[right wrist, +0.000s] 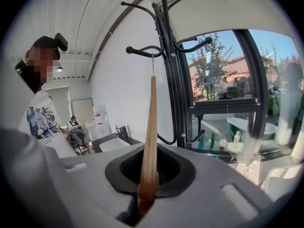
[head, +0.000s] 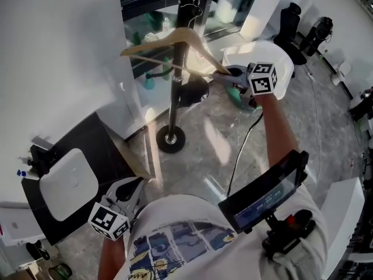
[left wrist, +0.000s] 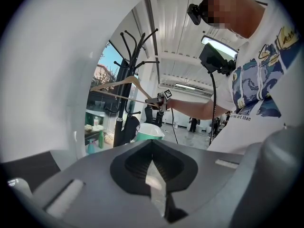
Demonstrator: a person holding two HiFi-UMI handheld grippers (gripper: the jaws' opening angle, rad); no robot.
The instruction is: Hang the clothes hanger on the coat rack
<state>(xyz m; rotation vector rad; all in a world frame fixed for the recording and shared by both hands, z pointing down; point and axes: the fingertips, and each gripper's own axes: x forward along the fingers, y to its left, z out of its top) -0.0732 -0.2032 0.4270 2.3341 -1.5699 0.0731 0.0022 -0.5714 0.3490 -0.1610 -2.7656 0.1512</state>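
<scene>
The wooden clothes hanger [head: 175, 39] is at the top of the black coat rack [head: 173, 92]. In the right gripper view its wire hook [right wrist: 153, 63] sits over one curved arm of the rack [right wrist: 142, 51], and the hanger [right wrist: 151, 127] hangs edge-on toward the camera. My right gripper [head: 224, 72] is shut on the hanger's right end, which sits between the jaws [right wrist: 147, 198]. My left gripper [head: 135, 186] is low by the person's body, away from the rack. It is shut with nothing in it [left wrist: 156, 189]. From there I see the hanger [left wrist: 118, 84] and rack [left wrist: 128, 80] far off.
The rack's round base [head: 171, 139] stands on a marble floor next to a large window. A dark table with a white device [head: 67, 182] is at the left. A teal basin [left wrist: 149, 132] lies beyond the rack, and a cable [head: 245, 139] runs across the floor.
</scene>
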